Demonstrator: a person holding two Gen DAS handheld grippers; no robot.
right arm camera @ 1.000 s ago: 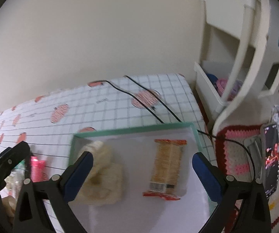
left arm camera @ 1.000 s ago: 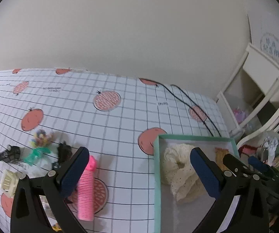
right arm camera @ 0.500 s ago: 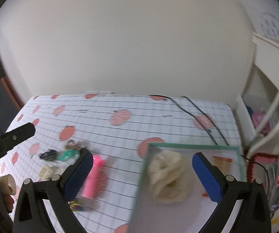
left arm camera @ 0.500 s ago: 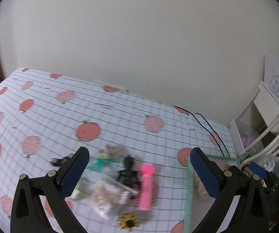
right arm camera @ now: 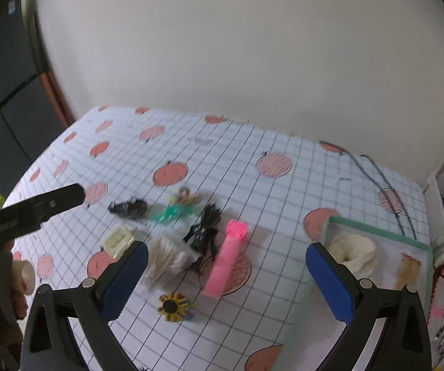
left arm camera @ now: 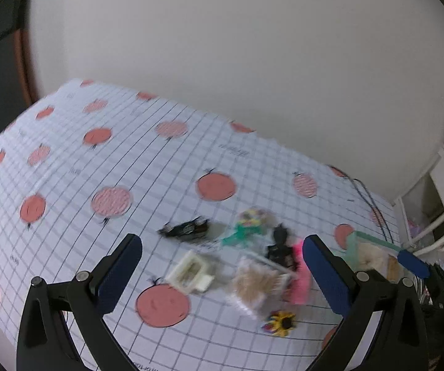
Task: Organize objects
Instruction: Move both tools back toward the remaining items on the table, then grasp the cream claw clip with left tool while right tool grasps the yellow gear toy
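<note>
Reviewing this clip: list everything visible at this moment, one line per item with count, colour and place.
tablecloth: 1, white grid with red fruit prints, covers the table
tray: 1, green rim, right side
scrunchie: 1, cream, in the tray
snack packet: 1, orange, in the tray, right of the scrunchie
hair roller: 1, pink, centre of the cloth
cotton swab pack: 1, clear, left of the roller
sunflower clip: 1, yellow, nearest the camera
black clips: 2, black, behind the swabs
cream clip: 1, left of the swabs
green clip: 1, far side of the pile
cable: 1, black, far right
left tongs: open, empty
right tongs: open, empty
</note>
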